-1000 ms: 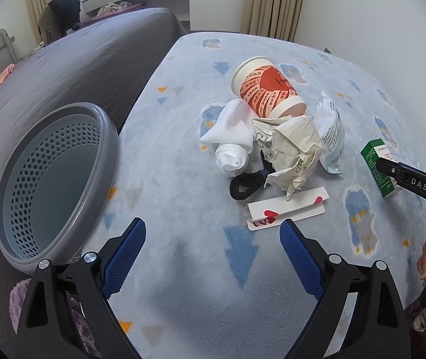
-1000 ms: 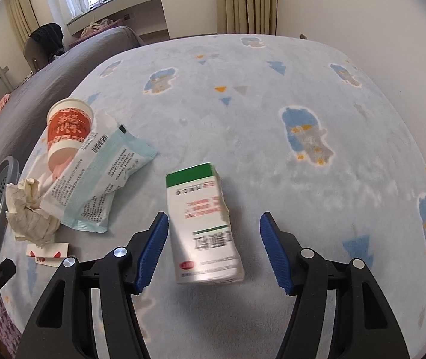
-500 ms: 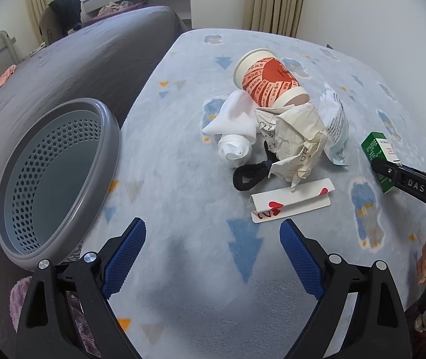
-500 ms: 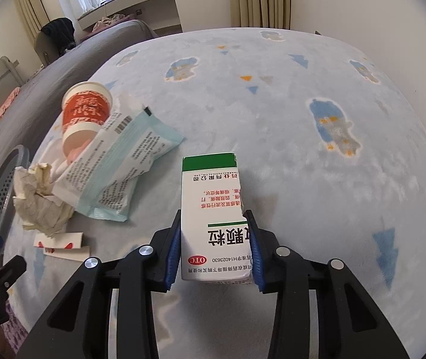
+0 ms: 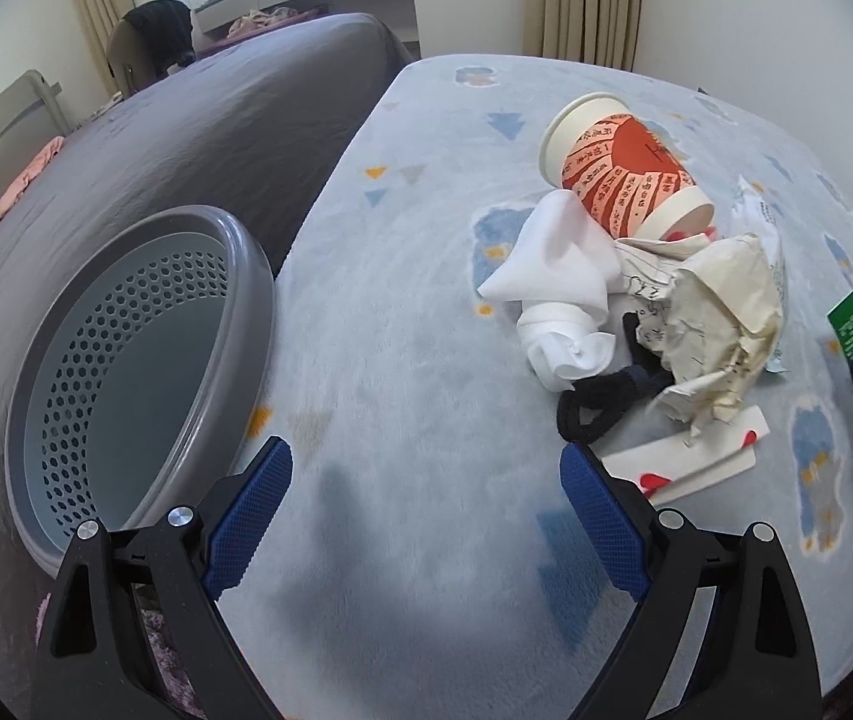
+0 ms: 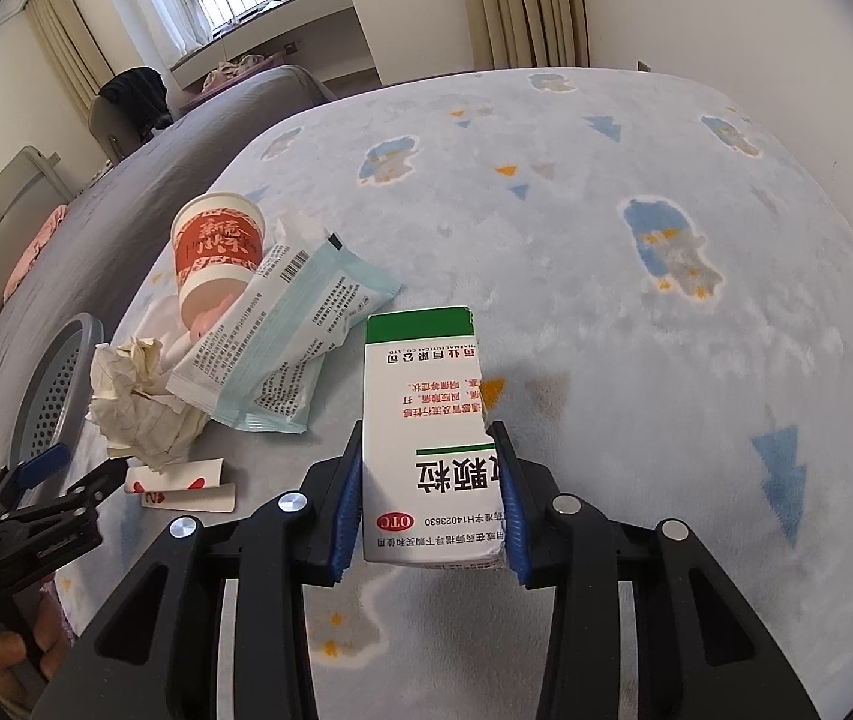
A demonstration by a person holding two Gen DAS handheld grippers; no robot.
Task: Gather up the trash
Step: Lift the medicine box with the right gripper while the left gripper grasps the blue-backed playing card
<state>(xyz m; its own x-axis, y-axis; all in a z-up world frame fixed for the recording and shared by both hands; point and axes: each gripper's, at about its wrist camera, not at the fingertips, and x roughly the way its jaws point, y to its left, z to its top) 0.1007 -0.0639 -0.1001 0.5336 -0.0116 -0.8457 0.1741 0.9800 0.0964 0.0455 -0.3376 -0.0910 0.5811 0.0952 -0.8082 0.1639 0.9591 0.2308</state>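
Medicine box (image 6: 426, 432) now clamped in right gripper (image 6: 431, 516); left gripper (image 5: 426, 516) wide, empty.

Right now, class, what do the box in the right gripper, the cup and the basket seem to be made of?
Box: thin printed card, slightly glossy; its clamped edge is dented and torn.
Cup: paper, matte print, rolled rim.
Basket: moulded plastic, likely; smooth grey rim, regular holes in its wall.
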